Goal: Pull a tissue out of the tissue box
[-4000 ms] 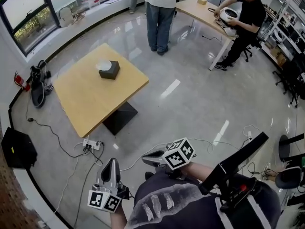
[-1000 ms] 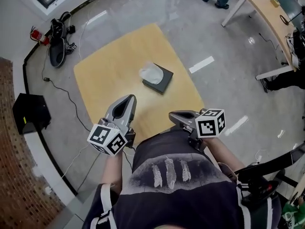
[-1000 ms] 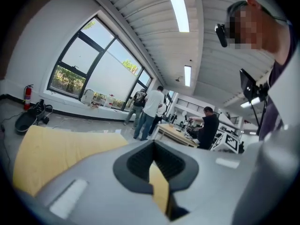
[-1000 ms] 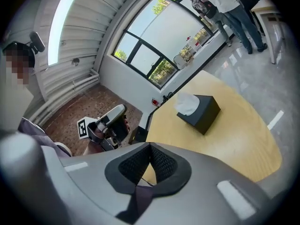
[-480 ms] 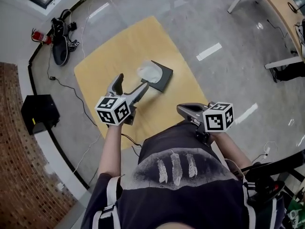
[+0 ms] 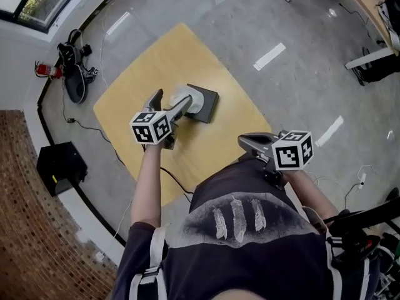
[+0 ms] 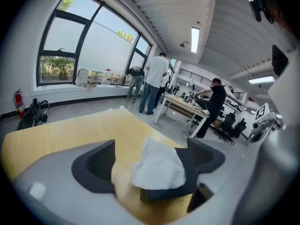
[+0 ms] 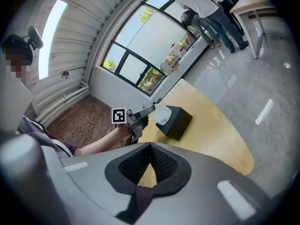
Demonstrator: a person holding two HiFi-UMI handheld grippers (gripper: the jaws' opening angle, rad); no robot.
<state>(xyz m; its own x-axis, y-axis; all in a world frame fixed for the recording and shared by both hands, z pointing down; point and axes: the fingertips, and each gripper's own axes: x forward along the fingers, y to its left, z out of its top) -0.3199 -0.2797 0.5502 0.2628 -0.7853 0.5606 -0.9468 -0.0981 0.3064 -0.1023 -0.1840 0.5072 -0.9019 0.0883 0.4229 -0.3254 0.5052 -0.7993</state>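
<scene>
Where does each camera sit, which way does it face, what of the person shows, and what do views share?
Head view: on the head, looking steeply down at the table; torso, arms, left claw and right claw show.
Left gripper view: on the left claw, facing the tissue between its jaws, which have just been opening; only the claw shows.
Right gripper view: on the shut right claw, facing across the table; left arm shows.
Shared: all show the tissue box.
</scene>
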